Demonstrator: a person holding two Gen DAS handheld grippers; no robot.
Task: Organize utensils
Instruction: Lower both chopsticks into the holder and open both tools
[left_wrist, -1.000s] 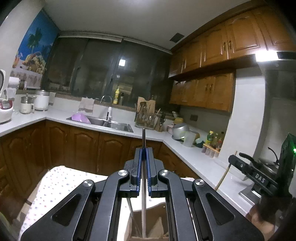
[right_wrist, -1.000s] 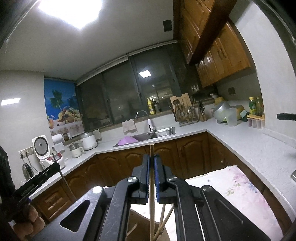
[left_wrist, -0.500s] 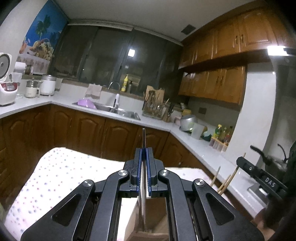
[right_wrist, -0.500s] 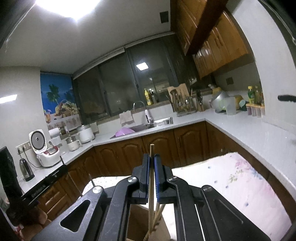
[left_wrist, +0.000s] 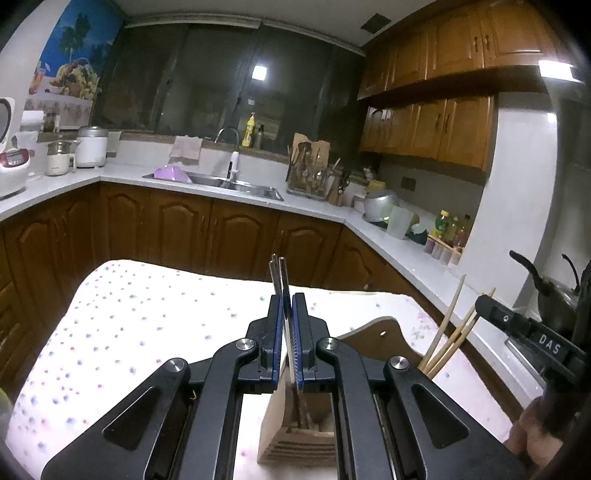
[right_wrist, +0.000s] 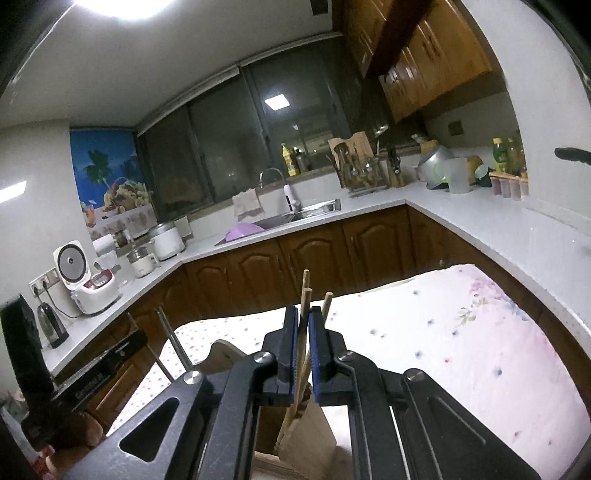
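A dotted tablecloth (left_wrist: 147, 314) is covering the table in a kitchen of brown wooden cabinets (left_wrist: 184, 225) and pale countertop (right_wrist: 480, 221), with a sink (left_wrist: 236, 184) sitting under the dark window.

On the cloth a wooden utensil holder (left_wrist: 299, 435) is standing, its arched back panel (left_wrist: 384, 332) rising behind the compartments. The left gripper (left_wrist: 287, 332) is hanging directly above it, its blue-padded fingers drawn close and pinching a metal chopstick (left_wrist: 283, 280); a second metal stick is lying right beside the first, and whether both are clamped is hard to tell. Their lower ends are reaching down into a compartment of the holder, lost in shadow. The right gripper (right_wrist: 303, 343) is pressing its pads on a wooden chopstick (right_wrist: 305, 291), with more wooden chopsticks (right_wrist: 327, 301) leaning beside it, all standing in the holder's right side; their bottoms are hidden behind the gripper body.

Each camera is catching the other gripper only partly, cut off at the frame edge.
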